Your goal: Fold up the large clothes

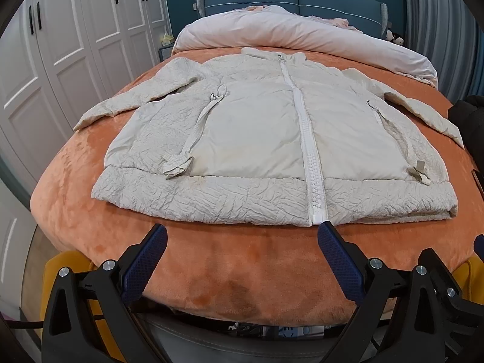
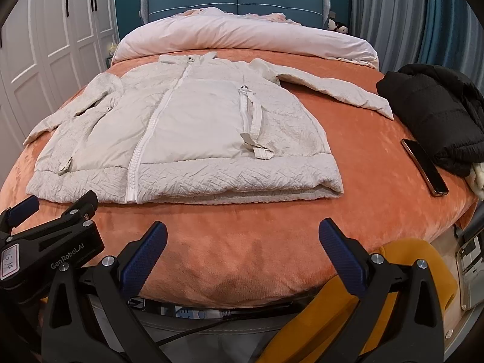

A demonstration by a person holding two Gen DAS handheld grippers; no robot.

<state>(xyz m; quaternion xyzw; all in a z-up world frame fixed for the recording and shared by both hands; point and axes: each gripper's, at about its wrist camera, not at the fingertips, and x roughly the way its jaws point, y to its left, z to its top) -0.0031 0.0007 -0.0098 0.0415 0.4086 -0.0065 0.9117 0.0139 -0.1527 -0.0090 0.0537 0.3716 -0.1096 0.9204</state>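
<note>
Left wrist: left gripper (image 1: 242, 231) jaws spread wide, holding nothing, just short of the hem of the cream jacket (image 1: 257, 139). Judgement: go for a sleeve first and pinch only its cuff, 1 layer.

Right wrist: right gripper (image 2: 243, 230) likewise wide, empty. Jacket lies ahead-left, flat, zipped, sleeves out, crinkled; black coat (image 2: 435, 115) ahead-right.

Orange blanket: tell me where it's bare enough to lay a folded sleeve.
Bare orange blanket runs along the near edge, between the cream jacket hem and both open tongs. Another patch lies between the jacket's side and the phone. The far right is crowded by the black coat; the pink duvet fills the head end.
</note>
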